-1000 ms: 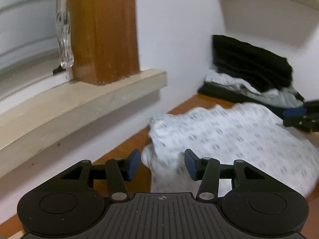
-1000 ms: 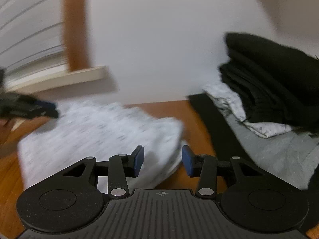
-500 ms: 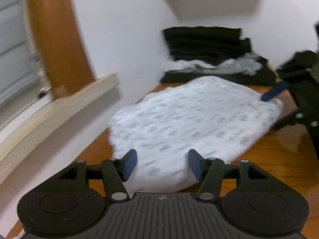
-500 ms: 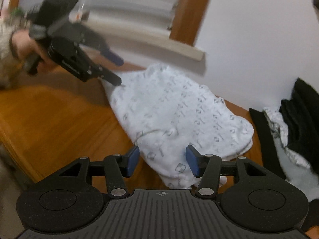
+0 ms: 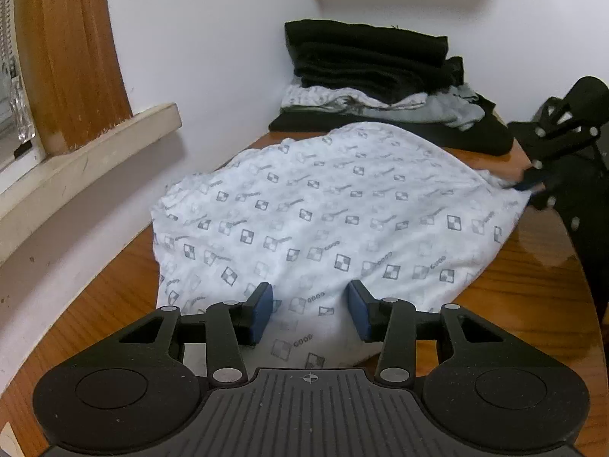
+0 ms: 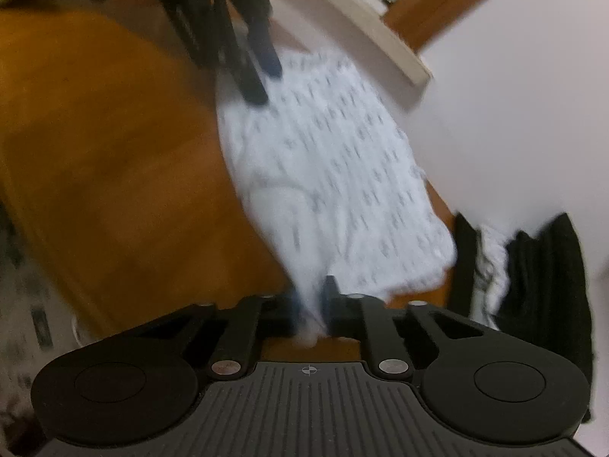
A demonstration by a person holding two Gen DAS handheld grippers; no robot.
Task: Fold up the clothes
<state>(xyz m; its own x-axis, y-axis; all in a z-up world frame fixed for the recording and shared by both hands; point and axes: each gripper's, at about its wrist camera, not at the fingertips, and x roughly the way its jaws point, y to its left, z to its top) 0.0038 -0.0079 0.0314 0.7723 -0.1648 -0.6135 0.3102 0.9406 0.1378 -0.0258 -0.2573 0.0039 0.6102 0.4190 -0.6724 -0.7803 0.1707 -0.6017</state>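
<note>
The white printed garment [image 5: 327, 224] lies spread on the wooden desk [image 5: 533, 304], near the wall; soft and light (it will sag and slide), best taken at corners. The right gripper [image 6: 313, 304] pinches its far right edge; the left gripper [image 5: 310, 314] hangs spread over the near hem. Folded dark clothes [image 5: 373, 64] sit beyond.

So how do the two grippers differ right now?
The left gripper is open, its blue pads either side of the white patterned garment without pinching it; the right gripper is shut on that garment's edge. The left view is sharp, the right view blurred. Both are black and work on the same garment on the wooden table.
</note>
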